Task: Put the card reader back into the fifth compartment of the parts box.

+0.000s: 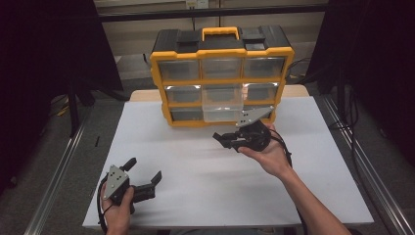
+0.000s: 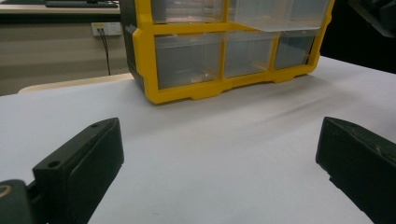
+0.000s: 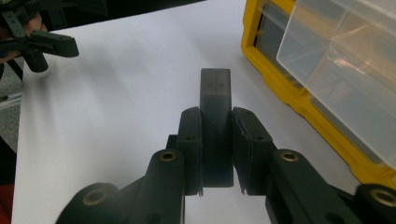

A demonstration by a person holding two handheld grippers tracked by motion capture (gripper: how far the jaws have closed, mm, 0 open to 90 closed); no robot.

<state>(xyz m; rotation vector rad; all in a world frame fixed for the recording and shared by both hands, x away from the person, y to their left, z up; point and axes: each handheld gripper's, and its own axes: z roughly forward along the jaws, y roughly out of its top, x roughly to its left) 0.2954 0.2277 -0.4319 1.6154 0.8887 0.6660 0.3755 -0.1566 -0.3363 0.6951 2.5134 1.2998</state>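
A yellow and black organizer (image 1: 222, 78) with clear drawers stands at the back of the white table (image 1: 195, 166). One clear drawer (image 1: 222, 105) in its middle column is pulled out. My right gripper (image 1: 224, 140) hovers just in front of the organizer, pointing left. In the right gripper view the right gripper (image 3: 215, 114) is shut on a dark grey rectangular block (image 3: 215, 88) that sticks out past its fingertips, with the pulled-out drawer (image 3: 345, 70) to its right. My left gripper (image 1: 144, 174) rests near the front left of the table, open; its jaws stand wide apart with nothing between them (image 2: 219, 158).
The organizer's yellow frame (image 2: 144, 60) and bottom row of shut drawers face the left gripper across bare white table. Metal rails (image 1: 58, 166) run along both sides of the table. The left gripper (image 3: 42, 42) appears far off in the right gripper view.
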